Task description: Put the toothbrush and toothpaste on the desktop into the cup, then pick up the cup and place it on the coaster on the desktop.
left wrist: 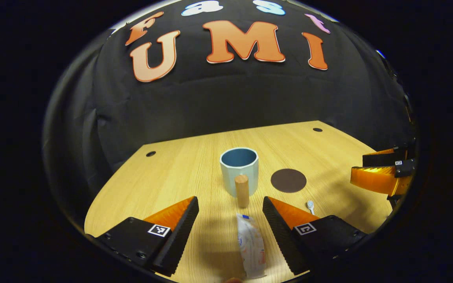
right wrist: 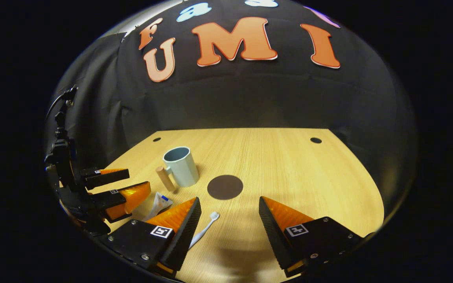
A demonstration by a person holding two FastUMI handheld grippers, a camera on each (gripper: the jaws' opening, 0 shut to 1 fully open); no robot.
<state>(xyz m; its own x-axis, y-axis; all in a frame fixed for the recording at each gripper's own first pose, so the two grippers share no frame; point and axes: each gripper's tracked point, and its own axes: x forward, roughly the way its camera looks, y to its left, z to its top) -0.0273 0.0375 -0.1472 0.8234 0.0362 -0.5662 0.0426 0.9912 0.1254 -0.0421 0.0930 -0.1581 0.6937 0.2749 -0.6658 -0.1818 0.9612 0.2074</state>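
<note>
Toothpaste: lies flat on the counter, lower centre of the left gripper view, between the left claw's two fingers but touched by neither; cap end points toward the cup. Not yet in the cup.
Toothbrush: lies on the counter at lower centre-left of the right gripper view, just beside the right claw's left-hand finger, no contact visible; head up-frame. Its head also peeks out lower right of centre in the left gripper view. Not yet in the cup.
Cup: upright, centre of the left gripper view, wooden handle toward the camera; nothing seen inside it. Stands beside the coaster, not on it.
Coaster: dark disc, bare, just right of the cup in the left gripper view.
Progress: judged at the start; both insertions and the cup move remain.
Left claw: jaws wide apart, holding nothing, straddling the toothpaste; looks lined up for a first grasp.
Right claw: jaws wide apart, empty, low over the counter with the toothbrush at its left side.
</note>
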